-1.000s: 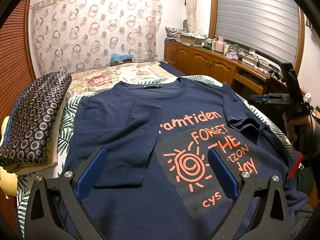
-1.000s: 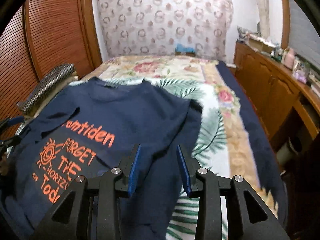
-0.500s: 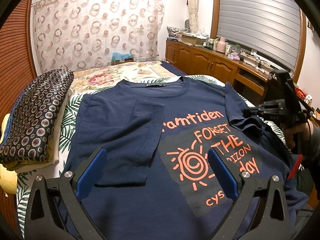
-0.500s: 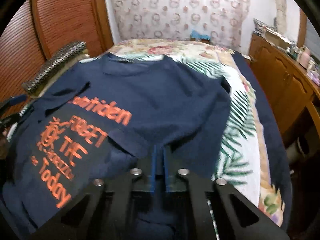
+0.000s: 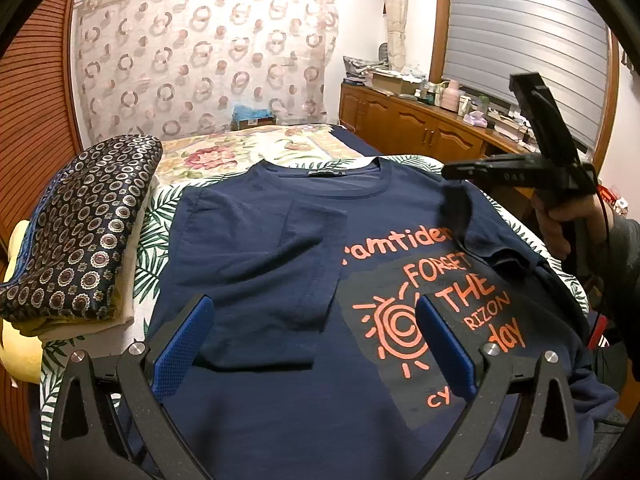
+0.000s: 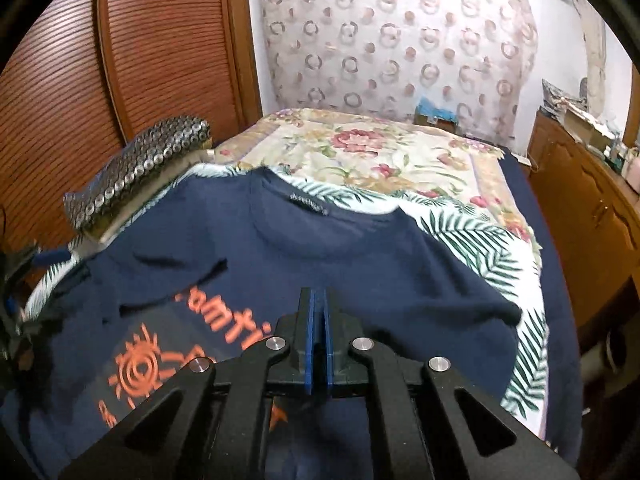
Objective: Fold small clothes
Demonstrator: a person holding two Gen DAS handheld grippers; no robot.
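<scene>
Bedroom light falls on a bed (image 5: 248, 152) with a floral and palm-leaf cover, where the right gripper (image 6: 316, 300) now has its blue pads nearly pressed together on the sleeve (image 5: 456, 208); a second ago they stood apart over flat cloth. The jaws are opening slightly, though the fabric looks pinched between them. Since then the sleeve has been lifted off the bed and carried inward over the print, and it hangs from the tips as a dark, blurred fold. The left gripper (image 5: 316, 344) hovers spread wide above the hem, holding nothing, unchanged. The navy T-shirt (image 5: 256, 264) lies face up, its long axis running from the near hem to the collar at the far side. It is soft knit with rubbery orange lettering and a spiral sun. A folded patterned quilt (image 5: 84, 224) lies beside its left edge.
</scene>
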